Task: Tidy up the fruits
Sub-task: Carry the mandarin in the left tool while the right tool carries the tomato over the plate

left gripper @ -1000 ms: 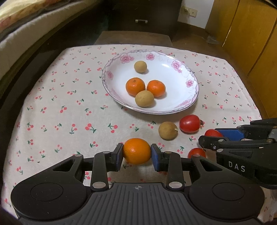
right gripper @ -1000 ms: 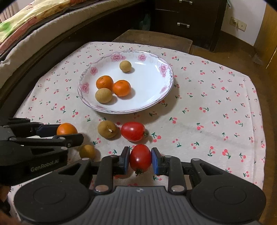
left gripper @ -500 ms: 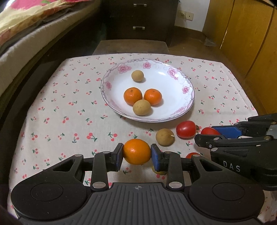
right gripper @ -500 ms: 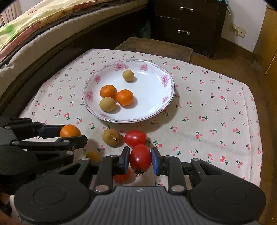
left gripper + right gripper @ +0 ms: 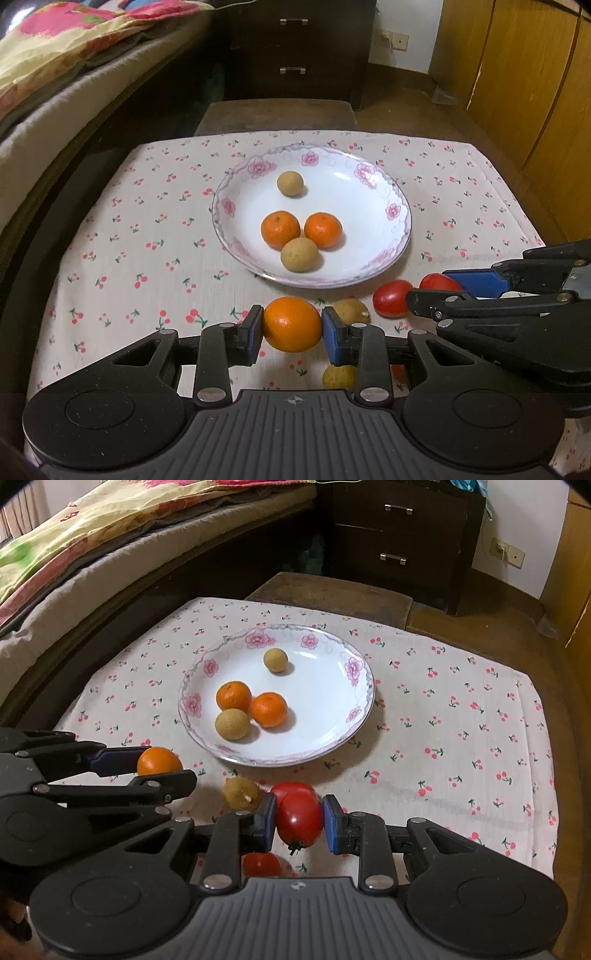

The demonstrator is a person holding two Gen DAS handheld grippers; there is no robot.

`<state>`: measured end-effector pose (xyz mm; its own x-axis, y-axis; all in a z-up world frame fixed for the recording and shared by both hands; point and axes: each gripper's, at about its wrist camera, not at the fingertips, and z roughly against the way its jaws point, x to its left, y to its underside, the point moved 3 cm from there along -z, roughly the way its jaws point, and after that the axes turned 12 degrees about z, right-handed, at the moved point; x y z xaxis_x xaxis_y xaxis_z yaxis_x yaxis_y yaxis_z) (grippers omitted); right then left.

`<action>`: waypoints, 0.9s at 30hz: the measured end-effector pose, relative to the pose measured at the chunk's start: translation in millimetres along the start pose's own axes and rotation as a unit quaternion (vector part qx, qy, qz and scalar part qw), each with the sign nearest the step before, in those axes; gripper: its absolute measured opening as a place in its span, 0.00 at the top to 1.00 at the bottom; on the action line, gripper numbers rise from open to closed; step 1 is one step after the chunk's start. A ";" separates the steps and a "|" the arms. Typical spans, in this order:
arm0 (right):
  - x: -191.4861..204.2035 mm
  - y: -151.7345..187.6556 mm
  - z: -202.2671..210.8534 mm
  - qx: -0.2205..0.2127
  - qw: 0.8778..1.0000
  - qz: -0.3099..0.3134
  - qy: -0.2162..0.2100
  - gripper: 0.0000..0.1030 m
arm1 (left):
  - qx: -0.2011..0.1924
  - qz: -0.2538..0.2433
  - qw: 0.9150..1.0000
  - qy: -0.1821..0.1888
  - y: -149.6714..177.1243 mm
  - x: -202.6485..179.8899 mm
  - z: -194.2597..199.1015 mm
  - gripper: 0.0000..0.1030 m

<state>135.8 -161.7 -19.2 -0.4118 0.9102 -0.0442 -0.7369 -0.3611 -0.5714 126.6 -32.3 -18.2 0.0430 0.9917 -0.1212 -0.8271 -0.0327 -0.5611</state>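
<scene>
My left gripper (image 5: pixel 292 330) is shut on an orange (image 5: pixel 291 324) and holds it above the cloth, short of the plate. My right gripper (image 5: pixel 300 821) is shut on a red tomato (image 5: pixel 300 819), also lifted. The white flowered plate (image 5: pixel 373 206) holds two small oranges (image 5: pixel 280 229) and two tan longans (image 5: pixel 299 254). On the cloth near the grippers lie a longan (image 5: pixel 241 793), another tomato (image 5: pixel 391 297), a third tomato (image 5: pixel 261 864) and a low longan (image 5: pixel 338 376). The left gripper also shows in the right wrist view (image 5: pixel 159 768).
The table is covered with a cherry-print cloth (image 5: pixel 461 716). A bed (image 5: pixel 74 572) runs along the left. A dark drawer unit (image 5: pixel 399 535) stands behind, with a wooden stool (image 5: pixel 332 590) at the table's far edge and wooden cabinets (image 5: pixel 517 74) on the right.
Both grippers have risen and pulled back with their fruit, so the table looks farther away. The fruit on the plate and cloth has not moved.
</scene>
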 end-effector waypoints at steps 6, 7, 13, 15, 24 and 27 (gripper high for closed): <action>-5.6 -11.6 -2.5 -0.007 1.000 0.000 0.004 0.73 | -0.004 -0.002 1.000 0.002 -8.4 -4.5 -2.4 0.59; -7.1 -14.0 -2.9 -0.008 1.000 -0.002 0.002 0.73 | -0.003 0.000 1.000 0.003 -10.6 -4.3 -3.0 0.59; -13.5 -25.8 -10.0 -0.013 1.000 -0.006 0.000 0.73 | -0.002 0.005 1.000 0.002 -23.9 -2.9 -11.4 0.60; -16.6 -29.2 -14.0 -0.013 1.000 -0.011 -0.003 0.73 | 0.005 0.016 1.000 0.008 -27.6 -0.1 -16.2 0.60; -25.3 -42.2 -32.7 -0.009 1.000 -0.011 -0.006 0.72 | 0.016 0.022 1.000 0.004 -41.3 1.9 -35.2 0.60; -27.9 -44.1 -37.9 -0.007 1.000 -0.011 -0.008 0.72 | 0.018 0.021 1.000 0.003 -43.4 1.5 -40.4 0.61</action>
<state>200.1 -163.5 -23.8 -0.4033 0.9149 -0.0185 -0.7383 -0.3373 -0.5840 185.2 -34.3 -27.1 0.0106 0.9888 -0.1486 -0.8474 -0.0700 -0.5264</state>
